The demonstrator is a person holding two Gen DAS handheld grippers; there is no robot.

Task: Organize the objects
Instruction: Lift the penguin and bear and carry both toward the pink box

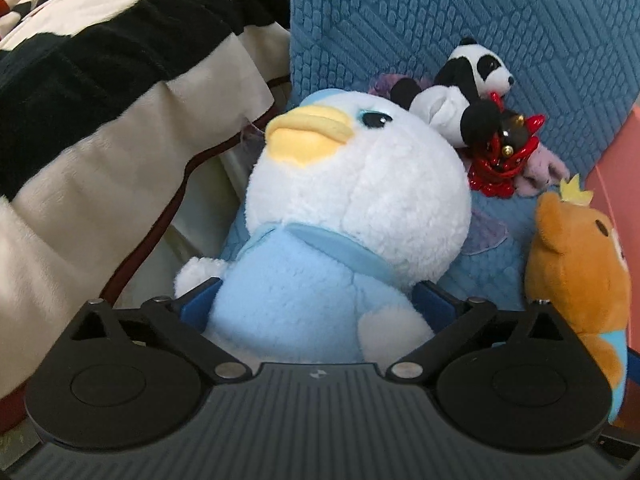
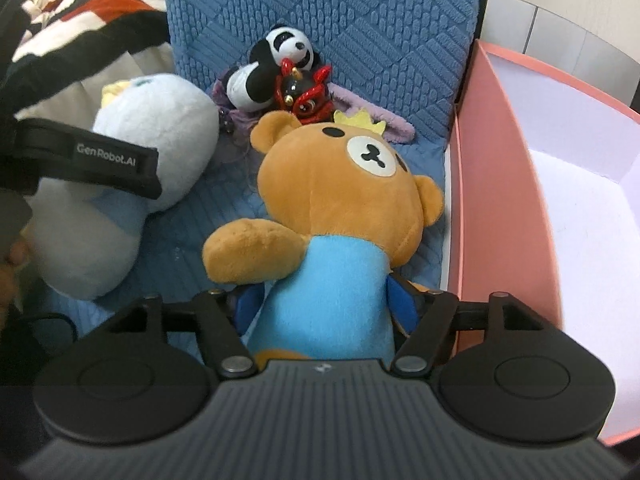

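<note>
My left gripper is shut on a white and light-blue penguin plush, its blue pads pressing the body from both sides. The penguin also shows in the right wrist view, with the left gripper's strap across it. My right gripper is shut on a brown bear plush in a blue shirt with a yellow crown; the bear shows at the right edge of the left wrist view. Both plushes lie on a blue quilted seat.
A small panda plush, a red and black figurine and a purple plush lie against the blue backrest. A pink open box stands at the right. A striped blanket hangs at the left.
</note>
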